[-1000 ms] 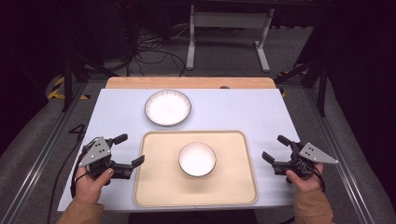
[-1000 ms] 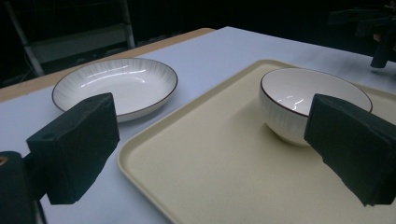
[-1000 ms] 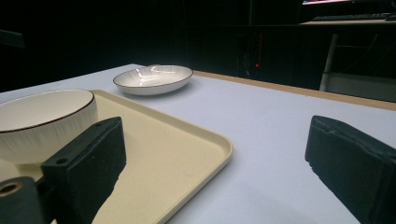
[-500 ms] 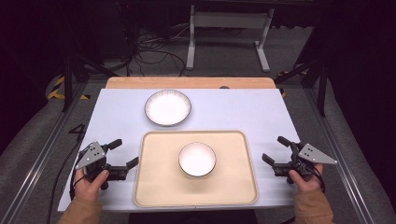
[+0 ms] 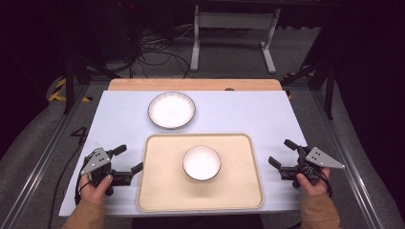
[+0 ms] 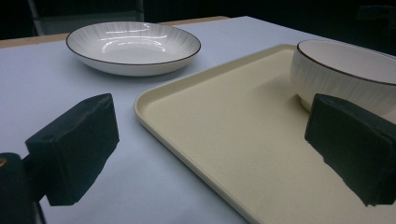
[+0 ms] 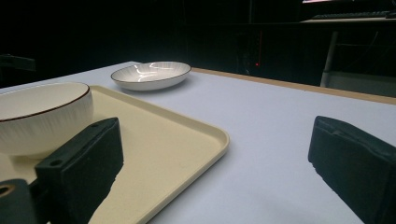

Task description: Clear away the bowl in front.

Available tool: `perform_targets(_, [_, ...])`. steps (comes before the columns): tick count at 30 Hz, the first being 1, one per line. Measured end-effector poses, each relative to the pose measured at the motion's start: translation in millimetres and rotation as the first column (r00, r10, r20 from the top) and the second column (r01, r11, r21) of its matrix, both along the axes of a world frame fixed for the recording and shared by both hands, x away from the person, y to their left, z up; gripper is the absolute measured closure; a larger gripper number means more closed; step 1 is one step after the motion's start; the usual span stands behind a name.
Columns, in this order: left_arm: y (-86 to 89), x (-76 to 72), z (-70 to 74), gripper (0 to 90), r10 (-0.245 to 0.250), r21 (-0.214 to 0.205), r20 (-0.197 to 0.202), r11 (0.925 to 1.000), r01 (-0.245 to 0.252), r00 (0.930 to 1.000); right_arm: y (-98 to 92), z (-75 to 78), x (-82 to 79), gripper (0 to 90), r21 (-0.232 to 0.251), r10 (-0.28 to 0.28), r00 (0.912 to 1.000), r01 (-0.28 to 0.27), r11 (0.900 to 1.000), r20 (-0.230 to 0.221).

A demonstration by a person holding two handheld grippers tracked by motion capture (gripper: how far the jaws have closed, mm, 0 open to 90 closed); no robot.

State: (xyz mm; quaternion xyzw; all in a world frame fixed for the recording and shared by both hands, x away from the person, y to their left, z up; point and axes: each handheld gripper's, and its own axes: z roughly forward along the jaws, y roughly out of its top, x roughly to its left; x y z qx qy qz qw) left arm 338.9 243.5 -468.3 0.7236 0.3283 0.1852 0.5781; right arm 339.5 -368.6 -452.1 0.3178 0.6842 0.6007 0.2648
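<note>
Between both grippers' wide, empty jaws, the bowl point(image 5: 202, 162) sits seemingly mid-tray point(image 5: 157, 191).

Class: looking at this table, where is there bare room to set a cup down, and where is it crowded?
Free: the mat right of the plate, between the tray's far rim and the wooden edge; also the strip left of the plate. The tray around the bowl is bare too. Crowded: the tray's side edges, where the open left gripper and right gripper sit.

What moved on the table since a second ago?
The left gripper drew back, away from the tray and towards the person, jaws open with nothing in them. The right gripper kept its place, open too. The bowl on the tray and the plate behind it stayed put.
</note>
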Motion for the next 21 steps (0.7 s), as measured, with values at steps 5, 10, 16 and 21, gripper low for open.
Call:
perform_targets(5, [0.8,-0.6,-0.3,3.7,0.002,-0.005,0.004,1.0,-0.002,1.0,0.1,-3.0,-0.3,3.7,0.006,0.001,1.0,-0.001,1.0,0.003])
perform_targets(10, [1.7,-1.0,-0.7,3.6,0.002,-0.011,0.01,0.9999,-0.002,0.9999,-0.4,-3.3,-0.7,3.7,0.012,-0.007,1.0,0.007,0.9999,0.007])
perform_targets(16, [1.7,-1.4,-0.8,3.6,0.0,-0.011,0.007,0.9999,0.0,1.0,-0.2,-3.5,-1.2,3.7,0.013,-0.006,0.9999,0.006,0.9999,0.009])
perform_targets(21, [1.3,-1.2,-0.8,3.5,-0.005,0.001,0.015,1.0,0.005,0.9999,0.0,-3.6,-1.1,3.5,0.01,-0.005,1.0,0.005,0.9999,0.009])
